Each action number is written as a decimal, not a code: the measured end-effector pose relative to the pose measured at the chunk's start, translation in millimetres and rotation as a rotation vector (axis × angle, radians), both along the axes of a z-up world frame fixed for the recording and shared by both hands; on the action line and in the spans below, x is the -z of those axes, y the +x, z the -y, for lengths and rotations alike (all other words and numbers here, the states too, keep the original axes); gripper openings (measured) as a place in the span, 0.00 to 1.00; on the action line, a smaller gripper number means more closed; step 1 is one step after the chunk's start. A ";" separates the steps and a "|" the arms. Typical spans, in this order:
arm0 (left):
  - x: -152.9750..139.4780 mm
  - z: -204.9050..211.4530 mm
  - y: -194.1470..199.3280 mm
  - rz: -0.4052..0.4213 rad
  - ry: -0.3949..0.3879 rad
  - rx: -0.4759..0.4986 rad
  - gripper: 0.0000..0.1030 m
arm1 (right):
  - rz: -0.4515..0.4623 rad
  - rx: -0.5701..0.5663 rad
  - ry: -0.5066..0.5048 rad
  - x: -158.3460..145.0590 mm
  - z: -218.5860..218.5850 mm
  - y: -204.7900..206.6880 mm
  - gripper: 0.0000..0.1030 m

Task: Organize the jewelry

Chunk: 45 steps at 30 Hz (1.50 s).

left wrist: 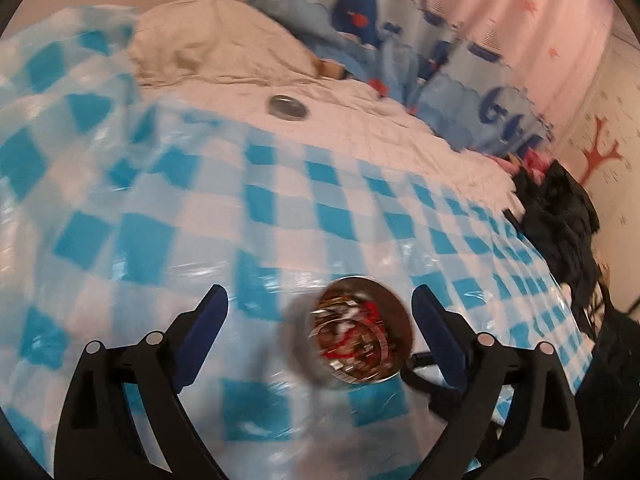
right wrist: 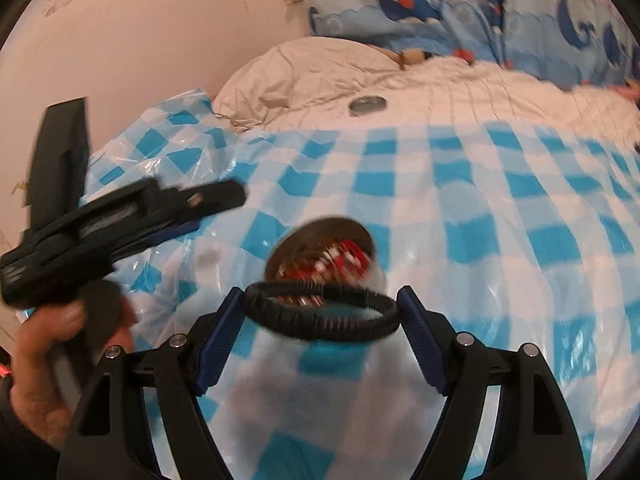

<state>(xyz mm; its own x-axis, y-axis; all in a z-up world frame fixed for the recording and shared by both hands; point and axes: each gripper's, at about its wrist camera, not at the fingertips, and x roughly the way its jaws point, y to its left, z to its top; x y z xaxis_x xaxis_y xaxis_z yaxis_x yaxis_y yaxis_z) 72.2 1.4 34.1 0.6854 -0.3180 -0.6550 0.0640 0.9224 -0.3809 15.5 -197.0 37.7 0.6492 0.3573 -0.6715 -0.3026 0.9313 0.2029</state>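
Holding a black braided bracelet [right wrist: 320, 314] between the fingers of my right gripper [right wrist: 322, 312], I have it spanned across the jaws, each blue pad bearing on an opposite side of the loop. I judge this grip keeps the ring flat and open so it can drop cleanly, not snag.

1. Target. An open round tin [right wrist: 324, 258] stands on the blue-checked plastic sheet [right wrist: 500, 220] just beyond the bracelet. It already contains a tangle of red and metallic pieces, blurred, so I cannot identify them individually. From the left wrist view the same tin [left wrist: 360, 340] sits between the left fingers but nearer the right-hand one.

2. Left gripper [left wrist: 320, 312]. Jaws are wide and hold nothing. I cannot tell whether the right-hand pad touches the tin wall. I judge it is positioned to steady the tin on the soft bedding.

3. Lid. A round metallic disc [left wrist: 287, 107], probably the tin's lid, lies well apart on the cream quilt [left wrist: 360, 120], clear of the work area.

4. Next move, as I judge it: carry the bracelet over the tin mouth and release. Risk: the slick sheet may let the tin shift or tip.
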 end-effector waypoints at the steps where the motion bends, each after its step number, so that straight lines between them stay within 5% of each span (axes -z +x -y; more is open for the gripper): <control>1: -0.6 -5.5 -2.8 -0.009 0.009 -0.012 0.87 | 0.008 -0.009 -0.014 -0.2 -7.7 6.2 0.72; 6: -6.3 -17.0 -17.5 -0.014 0.053 0.003 0.88 | 0.058 -0.023 -0.082 8.8 -31.5 37.3 0.73; 10: -12.1 -20.0 -24.3 0.001 0.077 0.014 0.90 | 0.006 -0.053 -0.140 29.6 -42.6 55.2 0.75; 14: -16.8 -26.7 -29.2 0.005 0.059 0.005 0.91 | 0.026 -0.052 -0.161 30.3 -37.4 40.4 0.83; 24: -18.6 -33.5 -32.0 0.000 0.065 -0.013 0.92 | 0.006 -0.004 -0.124 22.0 -12.9 9.0 0.83; 38: -3.2 6.6 -34.4 -0.012 0.332 0.019 0.92 | -0.084 0.125 -0.075 30.3 17.6 -24.4 0.91; 45: 0.1 16.9 -40.4 -0.007 0.380 0.037 0.92 | -0.070 0.107 -0.107 27.6 10.3 -28.7 0.93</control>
<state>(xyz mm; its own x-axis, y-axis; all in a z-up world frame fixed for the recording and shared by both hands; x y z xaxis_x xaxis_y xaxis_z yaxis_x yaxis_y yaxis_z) 31.8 -15.5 34.0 0.6731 -0.0763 -0.7356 0.0988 0.9950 -0.0127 -13.2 -207.2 10.1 0.6300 0.2130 -0.7468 -0.1892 0.9748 0.1184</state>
